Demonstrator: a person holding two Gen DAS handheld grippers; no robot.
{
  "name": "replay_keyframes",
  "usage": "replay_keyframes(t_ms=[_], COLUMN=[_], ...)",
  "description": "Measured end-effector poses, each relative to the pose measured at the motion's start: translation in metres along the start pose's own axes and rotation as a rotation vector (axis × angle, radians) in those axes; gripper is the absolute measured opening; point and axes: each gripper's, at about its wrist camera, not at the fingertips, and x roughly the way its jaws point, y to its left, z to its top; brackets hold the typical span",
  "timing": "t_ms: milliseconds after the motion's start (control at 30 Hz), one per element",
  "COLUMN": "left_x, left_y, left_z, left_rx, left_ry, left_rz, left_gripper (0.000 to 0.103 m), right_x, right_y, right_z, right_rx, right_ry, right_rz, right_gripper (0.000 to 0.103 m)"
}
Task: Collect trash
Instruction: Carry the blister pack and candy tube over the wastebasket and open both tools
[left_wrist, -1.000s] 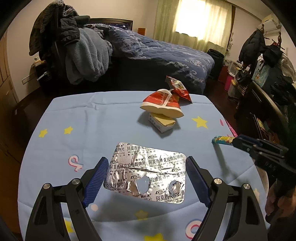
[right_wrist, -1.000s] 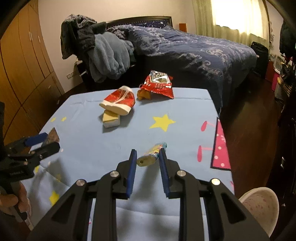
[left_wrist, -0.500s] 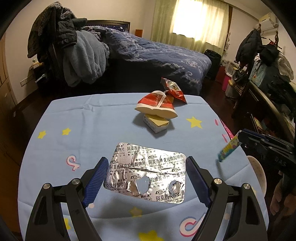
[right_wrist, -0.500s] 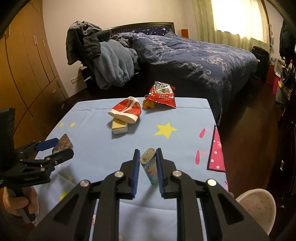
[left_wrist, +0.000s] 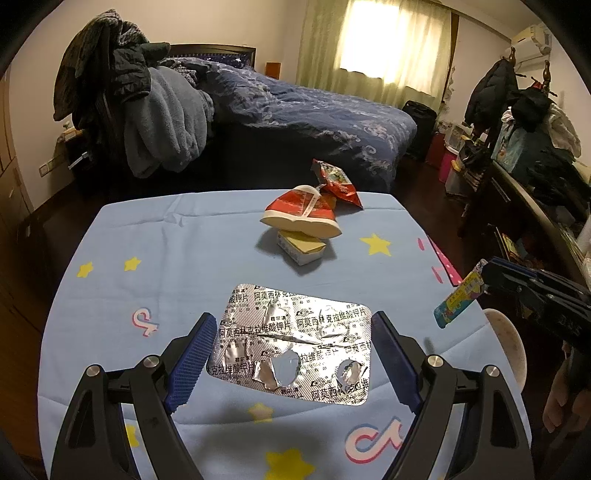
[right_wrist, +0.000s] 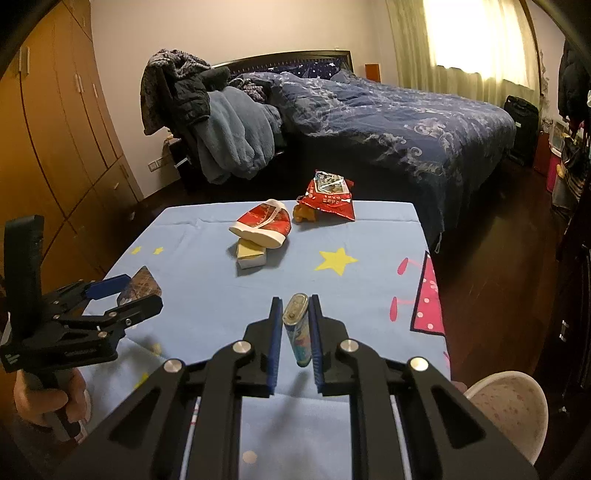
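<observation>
My left gripper (left_wrist: 291, 345) is shut on a silver foil blister pack (left_wrist: 291, 343), held flat above the blue tablecloth (left_wrist: 177, 266); it shows at the left of the right wrist view (right_wrist: 138, 290). My right gripper (right_wrist: 295, 321) is shut on a small colourful tube wrapper (right_wrist: 297, 332), lifted off the table near its right edge; the wrapper also shows in the left wrist view (left_wrist: 460, 299). On the table lie a red-and-white paper cup (left_wrist: 301, 216) on a small yellow-topped box (left_wrist: 301, 249), and a red snack bag (left_wrist: 336, 182).
A white bin (right_wrist: 511, 410) stands on the floor at the table's right front corner. A bed with a dark blue quilt (right_wrist: 388, 110) lies behind the table. A chair piled with clothes (left_wrist: 140, 110) stands back left. A dark desk with clutter (left_wrist: 535, 192) is on the right.
My right gripper has closed on the tube wrapper, lifted it off the table and carried it right, toward the table's edge. My left gripper still holds the blister pack.
</observation>
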Motion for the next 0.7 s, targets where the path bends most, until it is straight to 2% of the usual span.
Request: replay_keyframes(t_ms=[200, 367, 700], left_x=[-0.005, -0.003, 0.038], left_y=[-0.027, -0.077, -0.233], left_z=[0.0, -0.001, -0.011], left_rx=[0.042, 0.115, 0.324], left_ry=[-0.007, -0.003, 0.063], left_rz=[-0.037, -0.109, -0.326], left_gripper=[0.085, 0.085, 0.085], right_x=[-0.028, -0.063, -0.123], right_y=[-0.014, -0.049, -0.154], right_z=[-0.01, -0.027, -0.088], right_rx=[0.026, 0.085, 0.271], right_ry=[-0.03, -0.057, -0.08], right_rz=[-0.018, -0.076, -0.299], right_gripper=[0.015, 0.015, 0.016])
